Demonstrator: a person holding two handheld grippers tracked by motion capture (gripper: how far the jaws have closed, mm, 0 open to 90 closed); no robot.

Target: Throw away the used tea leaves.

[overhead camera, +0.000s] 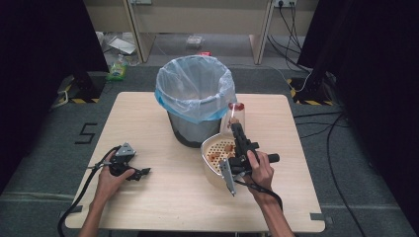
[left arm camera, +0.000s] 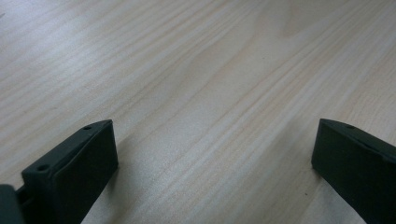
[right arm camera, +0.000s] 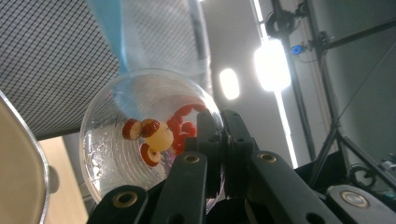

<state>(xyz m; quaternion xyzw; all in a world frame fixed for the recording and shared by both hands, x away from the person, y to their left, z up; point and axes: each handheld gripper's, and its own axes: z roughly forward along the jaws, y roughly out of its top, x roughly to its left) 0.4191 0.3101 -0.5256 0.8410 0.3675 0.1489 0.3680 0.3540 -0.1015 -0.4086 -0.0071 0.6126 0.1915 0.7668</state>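
Just beside the cup (overhead camera: 235, 116) stands a lined bin (overhead camera: 194, 98).

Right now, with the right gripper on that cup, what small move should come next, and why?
Probably tip the cup further over the strainer. The right gripper is shut on its rim and holds it above the strainer, next to the bin; red and pale pieces still cling inside. The left gripper rests open on the table.

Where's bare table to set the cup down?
Free: the near right corner of the table, and the stretch between the left tool and the strainer bowl. Crowded: around the bin, where the right tool holds the cup.
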